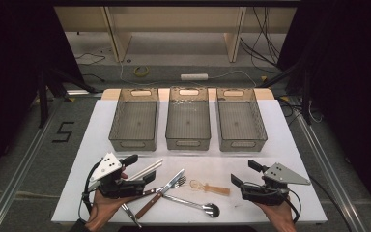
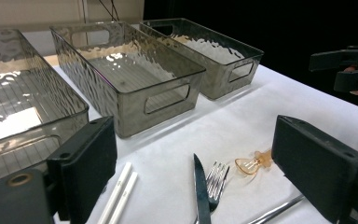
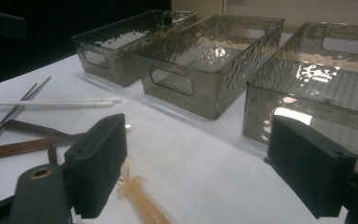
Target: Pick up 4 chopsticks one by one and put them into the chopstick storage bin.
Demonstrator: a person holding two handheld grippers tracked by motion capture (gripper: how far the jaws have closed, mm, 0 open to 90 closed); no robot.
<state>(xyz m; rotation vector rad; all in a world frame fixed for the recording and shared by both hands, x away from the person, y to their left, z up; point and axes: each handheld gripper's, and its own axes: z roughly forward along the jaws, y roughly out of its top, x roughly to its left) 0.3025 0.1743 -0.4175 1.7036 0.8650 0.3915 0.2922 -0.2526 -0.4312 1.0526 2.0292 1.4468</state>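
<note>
Both of my grippers rest open and empty near the front of the white table (image 1: 280, 130). My left gripper (image 1: 139, 168) sits beside a pair of white chopsticks (image 1: 145, 170); between its jaws I see a wooden-handled knife (image 2: 201, 191), a fork (image 2: 216, 177) and the bowl of an amber plastic spoon (image 2: 251, 164). My right gripper (image 1: 246, 173) sits to the right of that amber spoon (image 1: 210, 187), whose handle (image 3: 142, 200) lies by its left jaw. A metal spoon (image 1: 198, 205) lies closer to the front edge.
Three smoked clear bins stand empty in a row at the back: left (image 1: 131, 144), middle (image 1: 187, 144), right (image 1: 242, 144). Thin metal chopsticks (image 1: 130, 215) lie at the front edge under my left hand. Dark floor and cables surround the table.
</note>
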